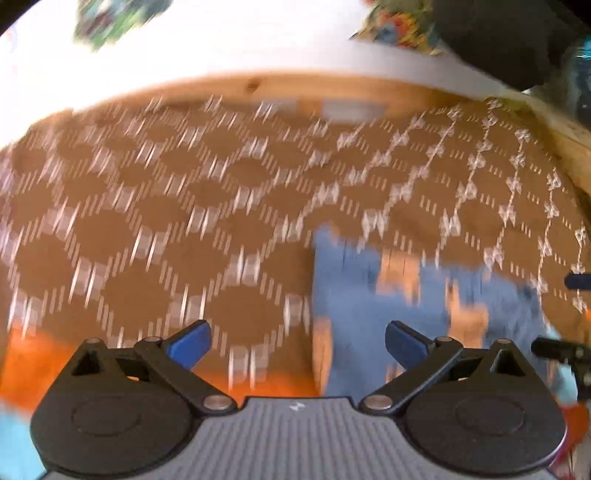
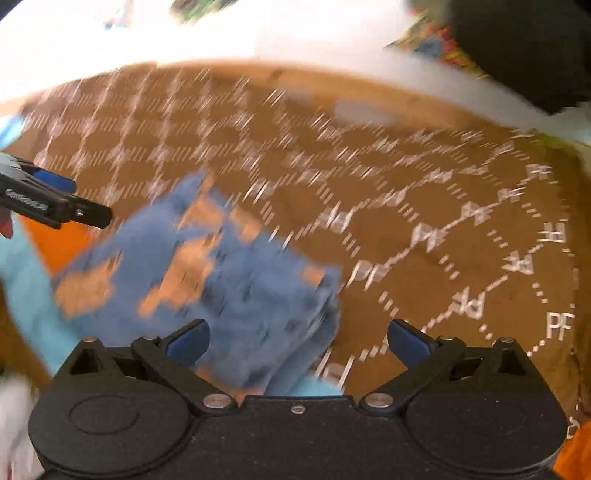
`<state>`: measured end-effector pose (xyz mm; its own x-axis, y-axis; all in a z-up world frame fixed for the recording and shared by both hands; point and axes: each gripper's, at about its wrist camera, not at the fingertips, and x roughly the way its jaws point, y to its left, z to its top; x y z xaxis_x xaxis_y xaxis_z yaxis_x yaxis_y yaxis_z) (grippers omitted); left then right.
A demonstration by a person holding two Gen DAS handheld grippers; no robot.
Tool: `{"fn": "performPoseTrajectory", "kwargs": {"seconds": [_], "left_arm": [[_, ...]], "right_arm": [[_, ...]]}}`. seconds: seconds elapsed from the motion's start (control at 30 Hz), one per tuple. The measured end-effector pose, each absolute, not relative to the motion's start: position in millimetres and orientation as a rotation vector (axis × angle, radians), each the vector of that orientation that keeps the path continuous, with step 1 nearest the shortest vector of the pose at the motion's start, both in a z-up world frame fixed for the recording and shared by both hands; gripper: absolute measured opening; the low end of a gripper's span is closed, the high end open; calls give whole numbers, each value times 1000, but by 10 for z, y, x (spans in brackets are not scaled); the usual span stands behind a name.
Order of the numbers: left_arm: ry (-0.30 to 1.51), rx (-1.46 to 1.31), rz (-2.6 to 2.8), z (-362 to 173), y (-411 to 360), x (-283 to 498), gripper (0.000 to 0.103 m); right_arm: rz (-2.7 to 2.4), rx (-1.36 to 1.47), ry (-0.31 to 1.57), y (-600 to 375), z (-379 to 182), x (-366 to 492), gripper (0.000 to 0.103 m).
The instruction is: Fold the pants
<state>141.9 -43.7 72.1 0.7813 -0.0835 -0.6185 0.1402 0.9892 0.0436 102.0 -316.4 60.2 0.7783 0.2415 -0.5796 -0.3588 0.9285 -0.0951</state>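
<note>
The pants (image 2: 221,280) are blue with peach patches and lie folded into a compact stack on a brown patterned cloth (image 2: 406,206). In the right wrist view the stack sits at lower left, partly between the fingers of my right gripper (image 2: 297,341), which is open and holds nothing. In the left wrist view the pants (image 1: 369,295) lie ahead and to the right, reaching between the wide-apart fingers of my left gripper (image 1: 297,343), also open and holding nothing. The left gripper (image 2: 66,199) shows at the left edge of the right wrist view, beside the stack. Both views are motion-blurred.
The brown cloth (image 1: 184,221) covers a wooden surface with a pale wood edge (image 1: 258,85) at the back. Orange fabric (image 1: 29,362) and light blue fabric (image 2: 33,302) lie near the front. A dark object (image 1: 509,33) and colourful items stand at the far right.
</note>
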Motion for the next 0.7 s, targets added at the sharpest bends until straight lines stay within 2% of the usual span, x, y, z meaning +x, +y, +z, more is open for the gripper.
{"fn": "performPoseTrajectory", "kwargs": {"seconds": [0.17, 0.23, 0.37, 0.43, 0.57, 0.7], "left_arm": [[631, 341, -270, 697, -856, 2072, 102], [647, 405, -363, 671, -923, 2215, 96], [643, 384, -540, 732, -882, 2248, 98], [666, 457, -593, 711, -932, 2242, 101], [652, 766, -528, 426, -1194, 2219, 101], [623, 757, -425, 253, -1320, 2324, 101]], "right_arm": [[272, -210, 518, -3081, 532, 1015, 102], [272, -219, 503, -3069, 498, 979, 102], [324, -210, 479, -3080, 487, 995, 102], [350, -224, 460, -3045, 487, 989, 102], [336, -285, 546, -2924, 349, 1063, 102], [311, -287, 621, -2909, 232, 1082, 102]]}}
